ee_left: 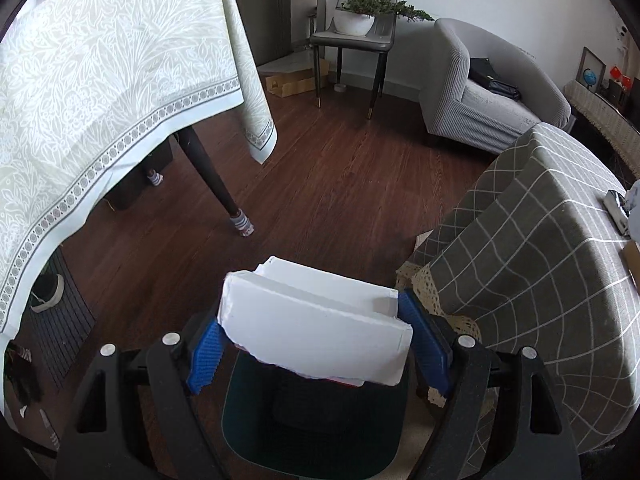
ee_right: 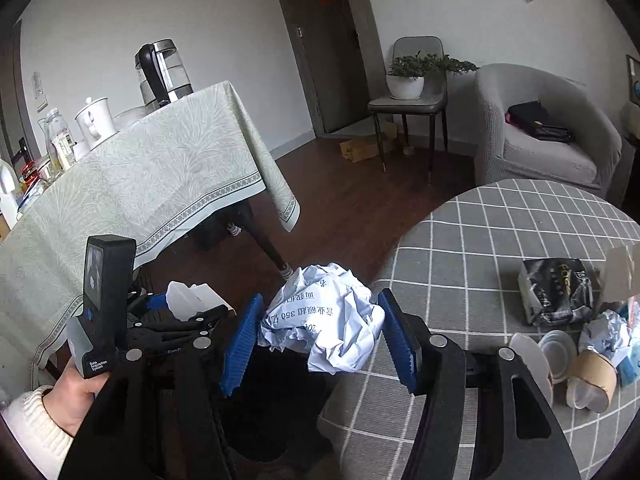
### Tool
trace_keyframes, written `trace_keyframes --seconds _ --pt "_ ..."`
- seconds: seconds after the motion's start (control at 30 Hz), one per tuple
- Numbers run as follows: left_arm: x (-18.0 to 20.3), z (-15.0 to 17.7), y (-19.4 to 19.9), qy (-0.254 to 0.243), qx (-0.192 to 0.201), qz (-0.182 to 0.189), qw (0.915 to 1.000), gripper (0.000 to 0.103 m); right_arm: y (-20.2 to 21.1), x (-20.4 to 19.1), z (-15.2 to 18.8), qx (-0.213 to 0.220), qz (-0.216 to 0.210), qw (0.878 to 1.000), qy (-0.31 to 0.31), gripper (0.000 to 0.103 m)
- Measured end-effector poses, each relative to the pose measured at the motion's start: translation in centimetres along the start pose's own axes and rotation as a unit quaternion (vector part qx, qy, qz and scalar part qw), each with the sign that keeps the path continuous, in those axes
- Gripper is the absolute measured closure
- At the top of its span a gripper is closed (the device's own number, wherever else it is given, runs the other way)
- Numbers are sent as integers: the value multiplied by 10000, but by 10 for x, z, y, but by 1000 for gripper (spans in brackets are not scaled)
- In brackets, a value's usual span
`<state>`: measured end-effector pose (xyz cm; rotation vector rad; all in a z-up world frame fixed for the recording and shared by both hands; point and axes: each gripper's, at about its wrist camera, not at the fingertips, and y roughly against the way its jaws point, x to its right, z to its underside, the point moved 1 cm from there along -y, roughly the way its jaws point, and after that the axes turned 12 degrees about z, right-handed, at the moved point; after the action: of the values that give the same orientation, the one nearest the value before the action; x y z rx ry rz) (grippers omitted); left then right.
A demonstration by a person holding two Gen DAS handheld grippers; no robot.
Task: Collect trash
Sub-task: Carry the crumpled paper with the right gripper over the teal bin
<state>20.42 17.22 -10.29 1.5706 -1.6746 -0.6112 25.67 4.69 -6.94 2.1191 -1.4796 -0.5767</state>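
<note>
My left gripper point(ee_left: 314, 336) is shut on a flat white carton point(ee_left: 316, 326), held sideways between its blue pads above a dark green bin point(ee_left: 312, 432) on the floor. My right gripper point(ee_right: 320, 332) is shut on a crumpled ball of printed paper point(ee_right: 324, 320), held over the dark bin point(ee_right: 276, 408) beside the round table. The left gripper and its white carton point(ee_right: 188, 300) show at the left of the right wrist view. More trash lies on the round table at the right: a black packet point(ee_right: 556, 292), paper cups point(ee_right: 588, 380), white lids point(ee_right: 556, 352) and crumpled paper point(ee_right: 604, 336).
A round table with a grey checked cloth point(ee_right: 480, 248) stands to the right. A table with a pale green cloth point(ee_right: 140, 188) stands to the left, carrying a kettle point(ee_right: 162, 72), a mug and bottles. A grey armchair point(ee_right: 544, 132) and a chair with a potted plant point(ee_right: 408, 80) stand behind, across dark wood floor.
</note>
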Motion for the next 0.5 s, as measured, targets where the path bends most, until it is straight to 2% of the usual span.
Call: trace_keyframes --seconds 0.33,0.5 --pt "-47 37 -40 324 -881 103 9955 21 -37 -52 3 -355 -389 9984 199 43" --pt "-65 55 -57 413 -1288 196 9906 21 -60 -71 9 -734 -550 9955 238 43"
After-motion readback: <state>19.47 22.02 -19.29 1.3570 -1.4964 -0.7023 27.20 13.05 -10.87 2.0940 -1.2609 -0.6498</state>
